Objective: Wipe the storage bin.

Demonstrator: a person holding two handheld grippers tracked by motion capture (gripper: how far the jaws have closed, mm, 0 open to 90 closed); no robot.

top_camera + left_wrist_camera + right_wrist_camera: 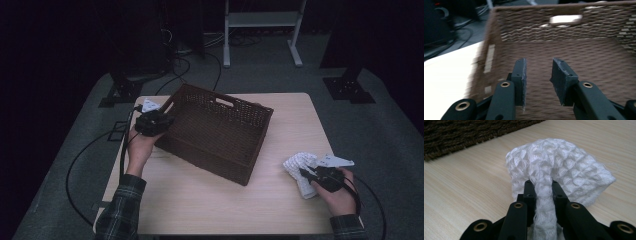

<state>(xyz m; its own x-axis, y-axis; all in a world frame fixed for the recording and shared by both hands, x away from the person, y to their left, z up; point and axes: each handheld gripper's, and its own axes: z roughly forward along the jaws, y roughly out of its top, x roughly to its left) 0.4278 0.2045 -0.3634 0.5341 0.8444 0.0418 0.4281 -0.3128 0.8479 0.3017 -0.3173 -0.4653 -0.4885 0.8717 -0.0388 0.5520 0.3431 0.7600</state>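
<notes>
Between the right gripper's (541, 188) clenched fingers (530, 192) sits a fold of white cloth (559, 167), pinched ready for lifting. Beyond the left gripper's (539, 72) released, empty fingers (520, 75) tilts the basket (220, 131), probably awaiting it.

No lettering, label, brand, number or sign can be read on anything in any of the three views
</notes>
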